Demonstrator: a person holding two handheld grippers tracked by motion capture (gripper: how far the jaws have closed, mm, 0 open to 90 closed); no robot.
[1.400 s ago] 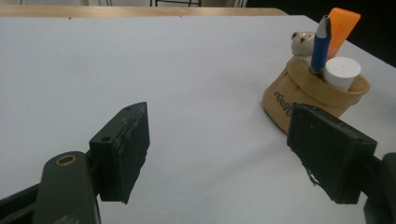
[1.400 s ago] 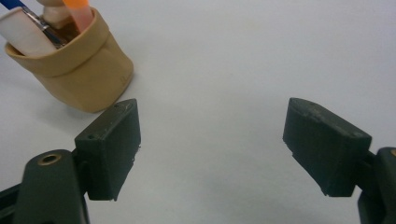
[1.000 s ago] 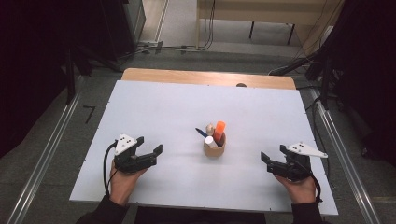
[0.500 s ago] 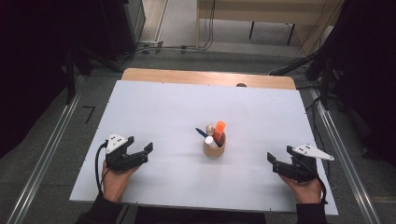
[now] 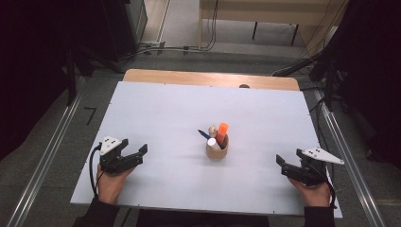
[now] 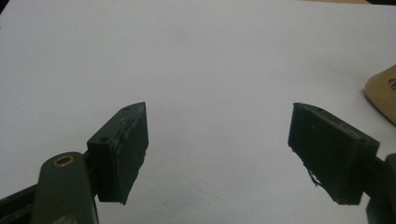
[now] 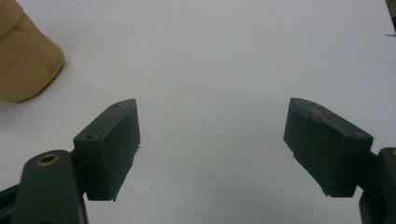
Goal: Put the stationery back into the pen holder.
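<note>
Between the wide-open, empty jaws of the left gripper [image 5: 135,156] and the right gripper [image 5: 286,166] stands the pen cup [image 5: 217,149], well apart from both, so a careless sideways approach could topple it.

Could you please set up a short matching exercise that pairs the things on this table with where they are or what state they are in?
Things:
1. cup
2. orange marker
3. left gripper
4. right gripper

Places or states:
A. open, near the table's left front edge
B. standing upright in the cup
C. open, near the table's right front edge
D. standing around the middle of the table

Pairs: 1-D, 2-B, 3-A, 4-C
</note>
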